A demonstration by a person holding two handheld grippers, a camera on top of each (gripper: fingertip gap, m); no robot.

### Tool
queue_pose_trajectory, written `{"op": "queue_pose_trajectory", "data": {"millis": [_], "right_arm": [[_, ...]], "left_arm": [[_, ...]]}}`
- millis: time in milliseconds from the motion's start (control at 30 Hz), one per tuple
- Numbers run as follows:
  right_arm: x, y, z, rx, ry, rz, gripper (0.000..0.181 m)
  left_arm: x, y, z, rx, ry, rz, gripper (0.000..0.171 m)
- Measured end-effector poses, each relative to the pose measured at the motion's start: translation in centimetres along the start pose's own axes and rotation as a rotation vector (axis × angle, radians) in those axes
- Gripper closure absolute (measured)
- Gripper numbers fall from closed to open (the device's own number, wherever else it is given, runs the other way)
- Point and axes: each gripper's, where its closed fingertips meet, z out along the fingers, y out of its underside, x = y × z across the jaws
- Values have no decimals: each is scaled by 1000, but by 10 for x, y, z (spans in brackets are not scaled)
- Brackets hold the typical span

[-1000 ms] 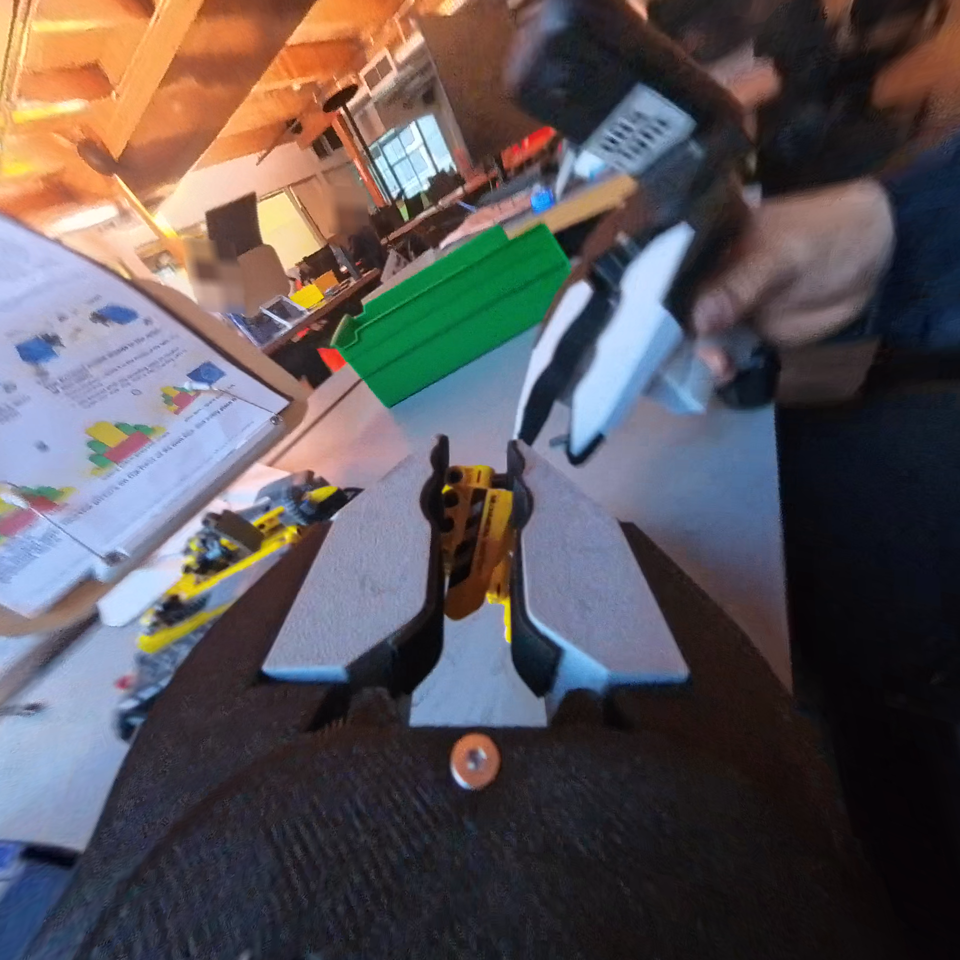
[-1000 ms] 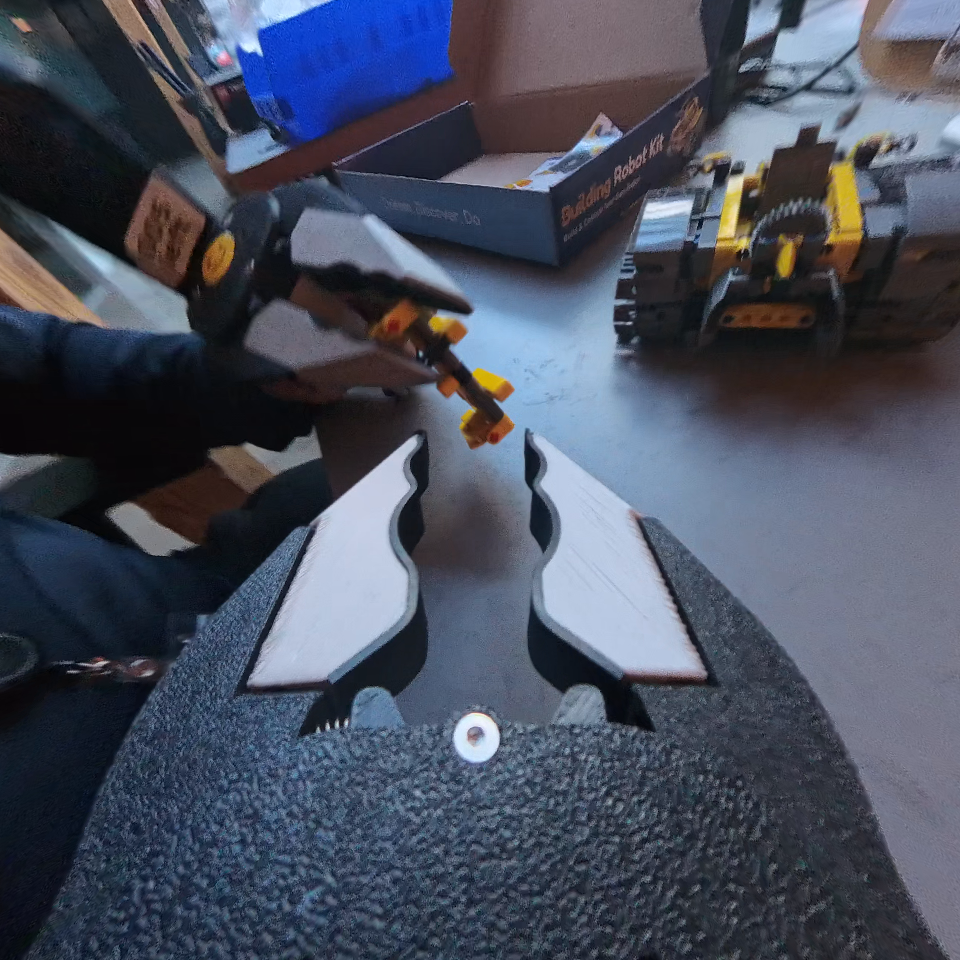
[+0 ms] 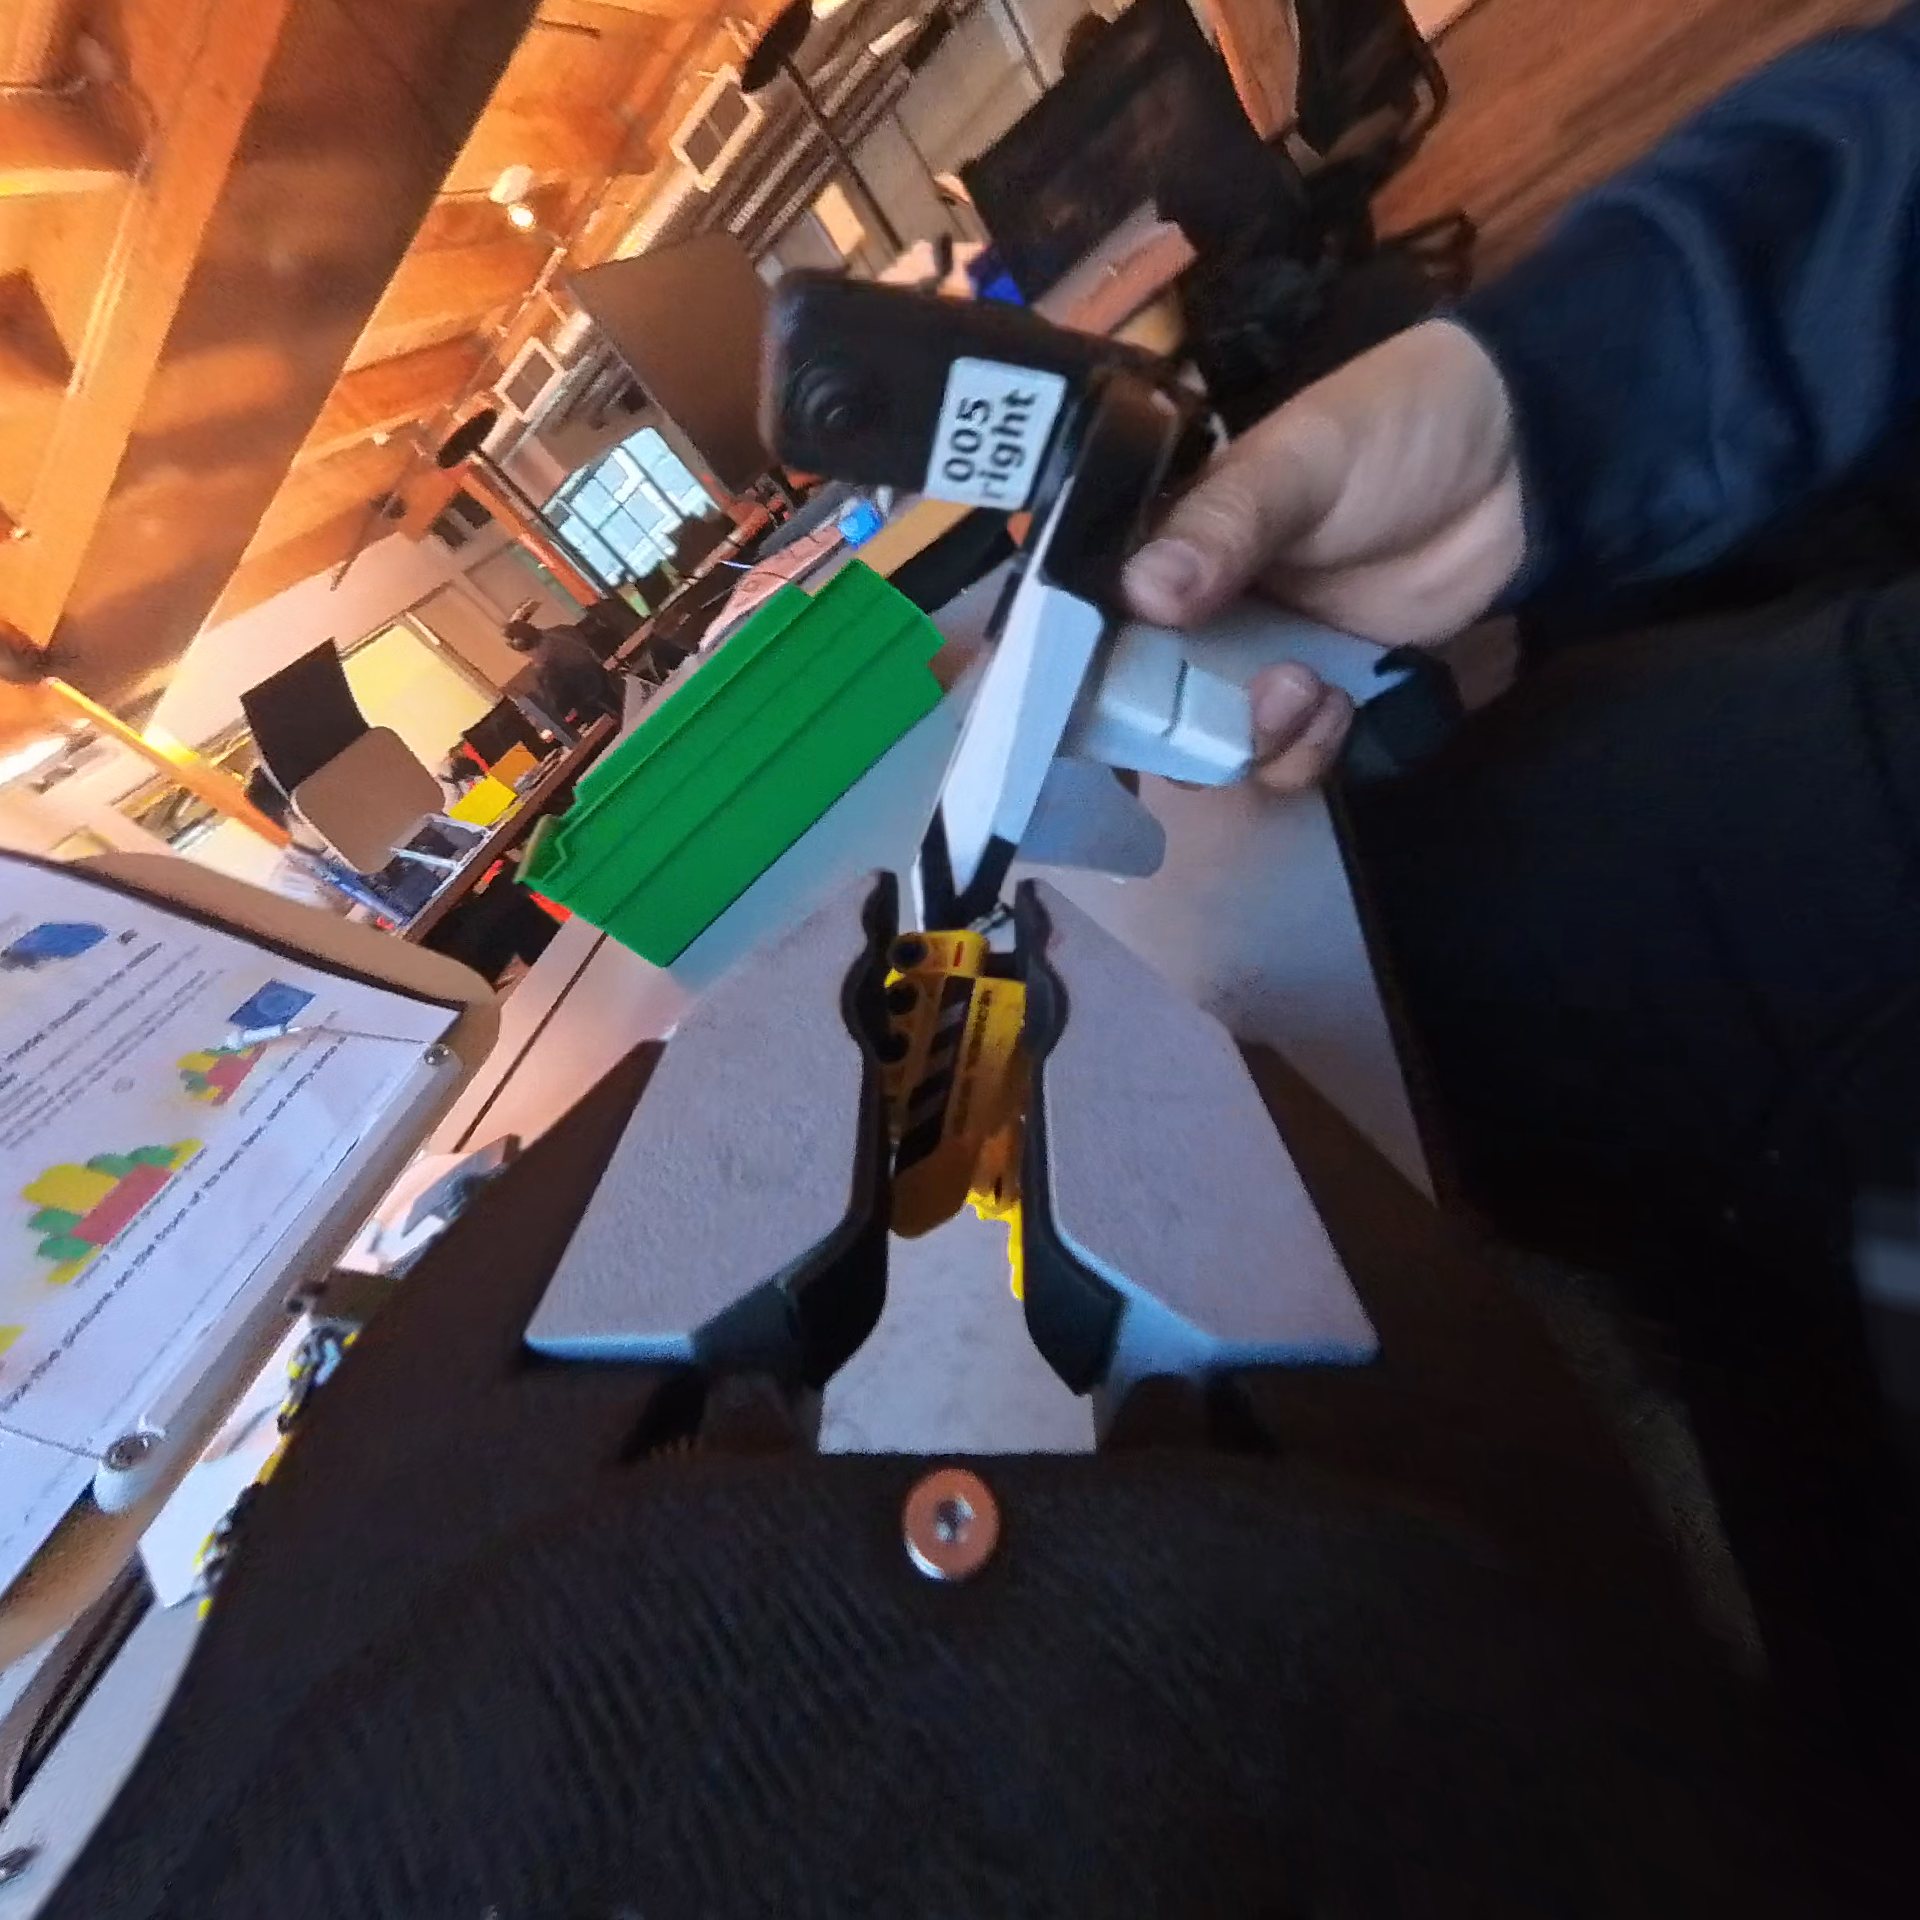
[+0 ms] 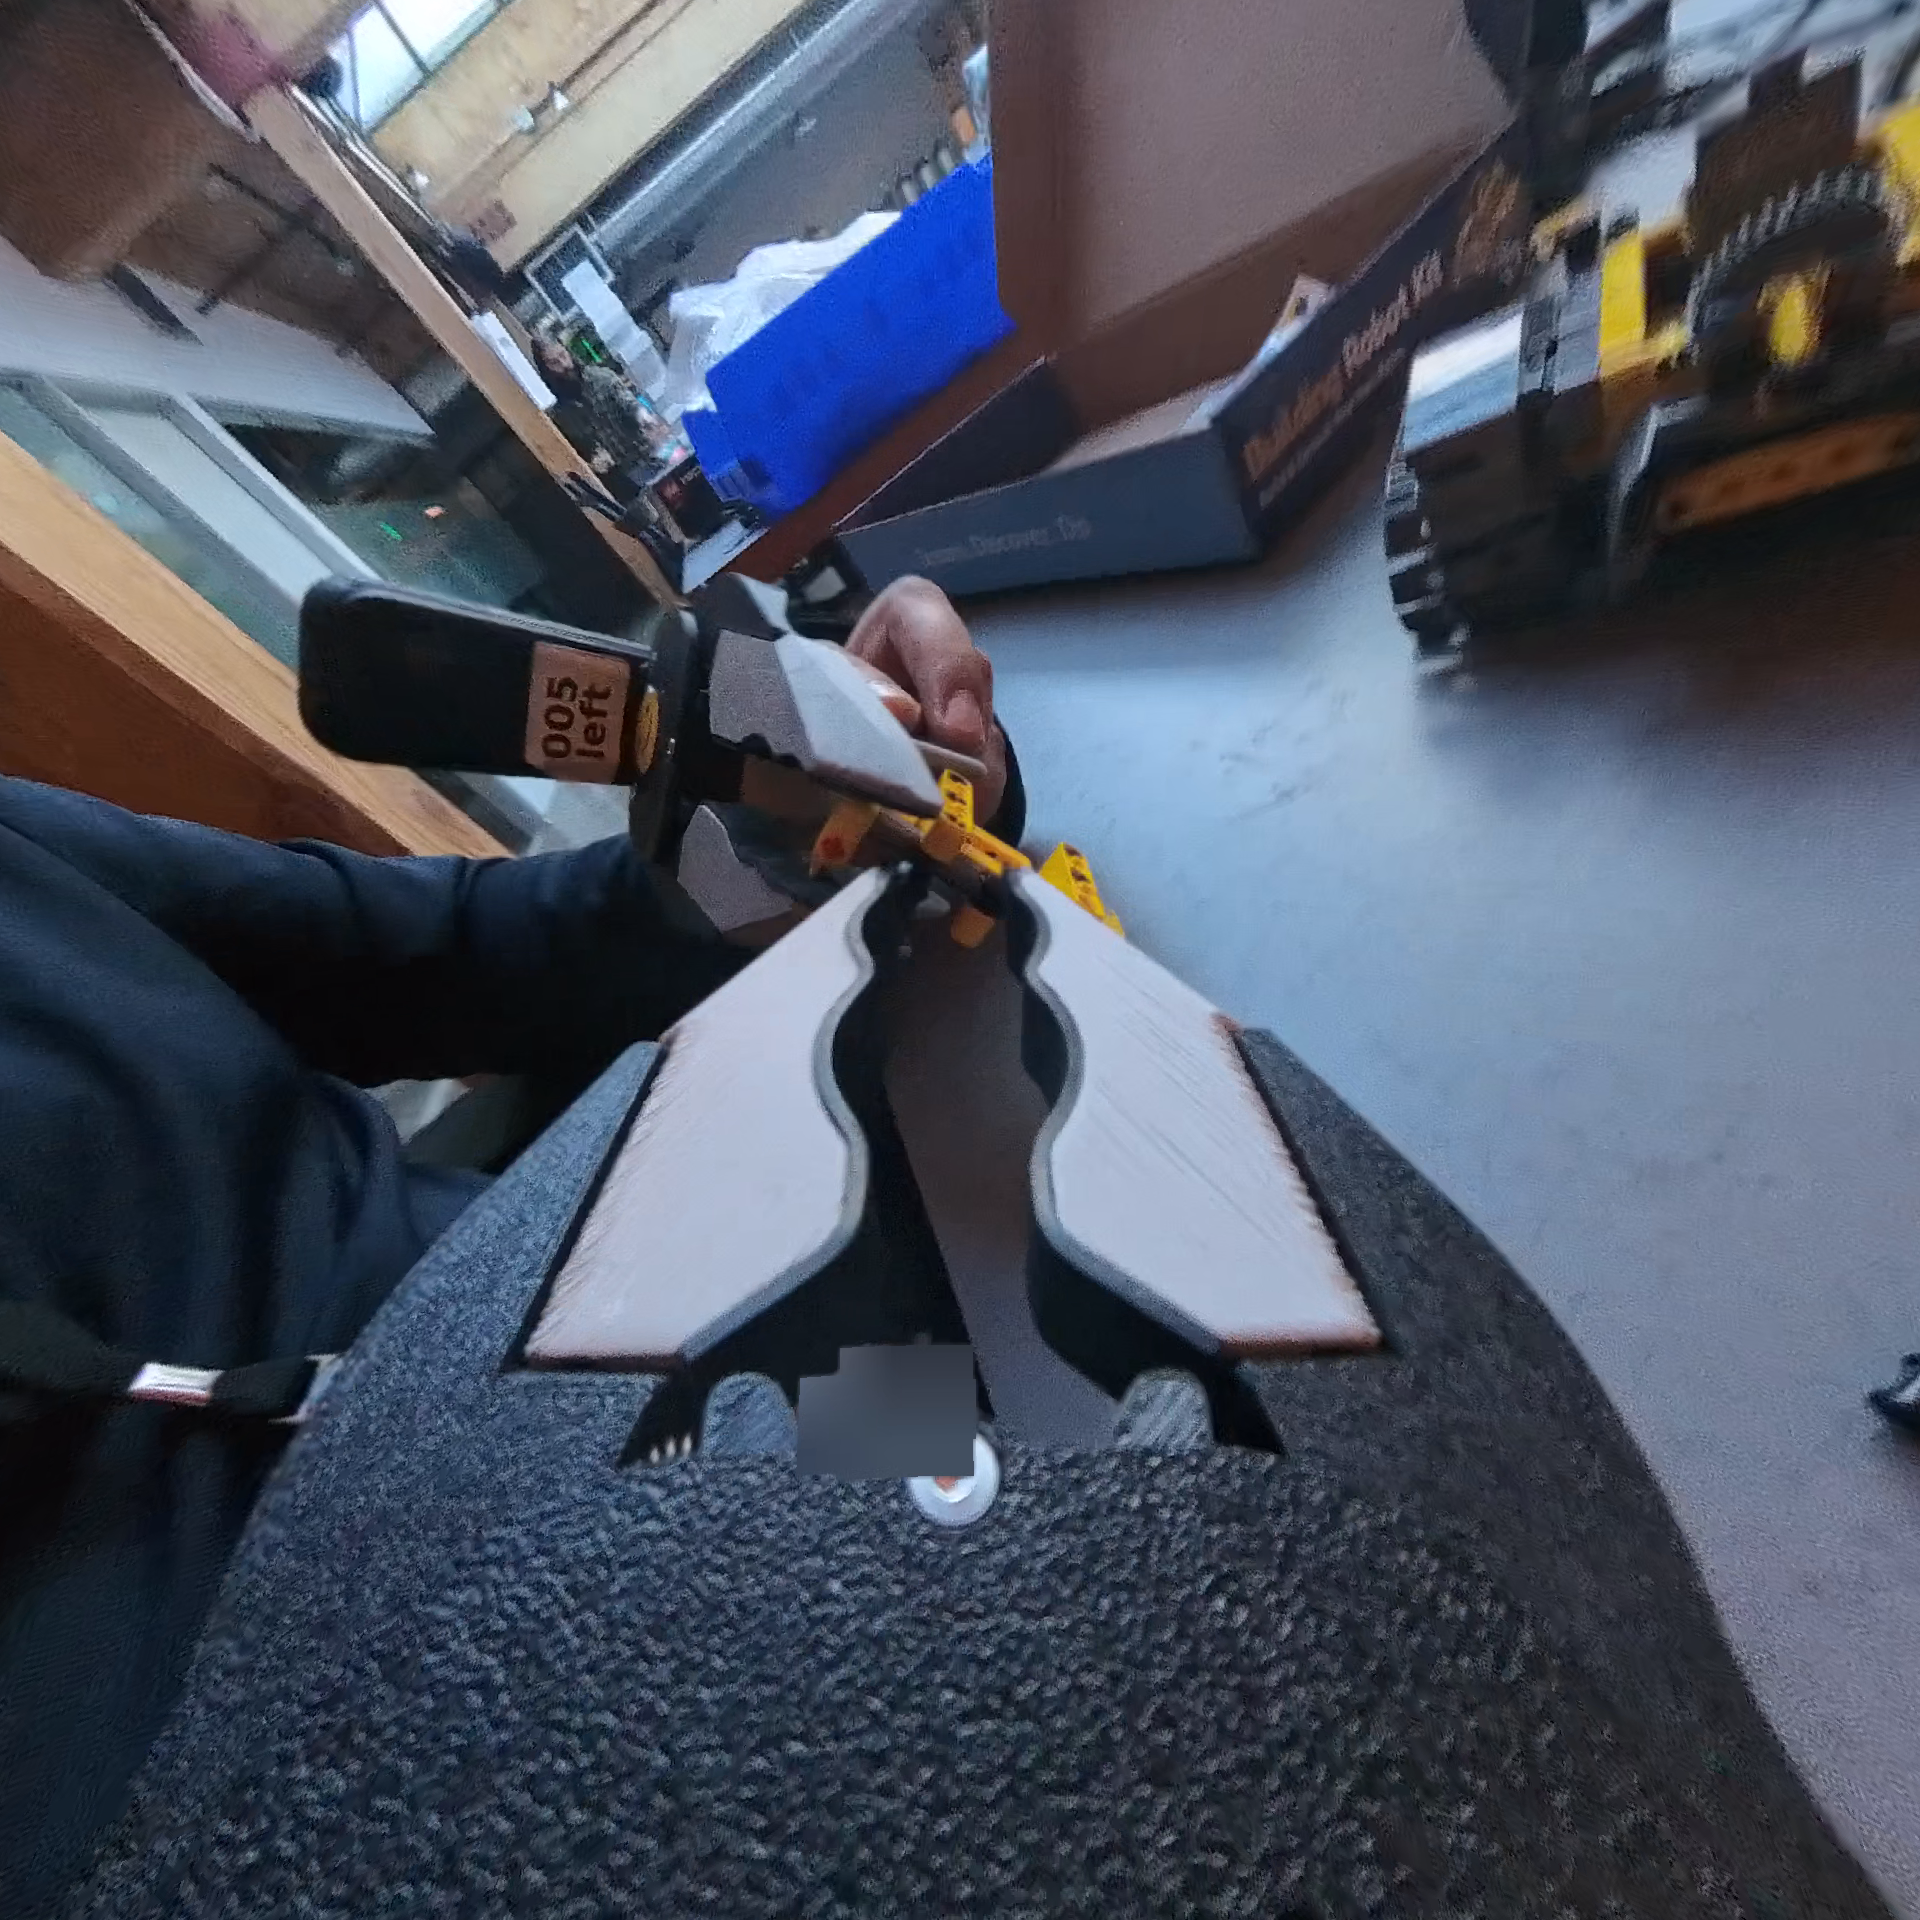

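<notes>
My left gripper (image 3: 951, 935) is squeezed tight on a small yellow plastic building-brick piece with black stripes and round holes (image 3: 940, 1081). The piece sits between the two fingers, and its long side runs the same way the fingers point, straight out ahead of me.

My right gripper (image 4: 948, 883) is a little way open, with a gap between its fingers. It holds nothing that I can see. Its tips are right at the yellow piece (image 4: 961, 831), which sticks out of the left gripper (image 4: 894, 800) just in front of them. I cannot tell if the tips touch it yet. From the right gripper, the piece lies straight ahead and a bit up, and it runs sideways across the tips.

In the left wrist view, the right gripper (image 3: 956, 883) points down at the far end of the piece, with a hand (image 3: 1340, 540) in a dark blue sleeve holding its handle.

Past the left gripper there is a bright green plastic bin (image 3: 738, 769) on the grey counter (image 3: 1247, 914). Off to its left is a white instruction sheet with coloured brick pictures (image 3: 156, 1122).

Past the right gripper, far off to the right, sits a big yellow and black brick vehicle with gears (image 4: 1683, 343). Beside that is an open dark blue cardboard box (image 4: 1143, 488), and behind the box a blue bin (image 4: 852, 343).
</notes>
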Motion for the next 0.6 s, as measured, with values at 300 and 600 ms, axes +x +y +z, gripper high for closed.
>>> {"op": "queue_pose_trajectory", "data": {"millis": [300,600], "right_arm": [[-6,15,6,-44,-116,195,158],[-1,10,3,-7,-108,222,176]], "left_arm": [[17,11,7,-91,34,116,152],[11,6,4,-81,27,16,153]]}}
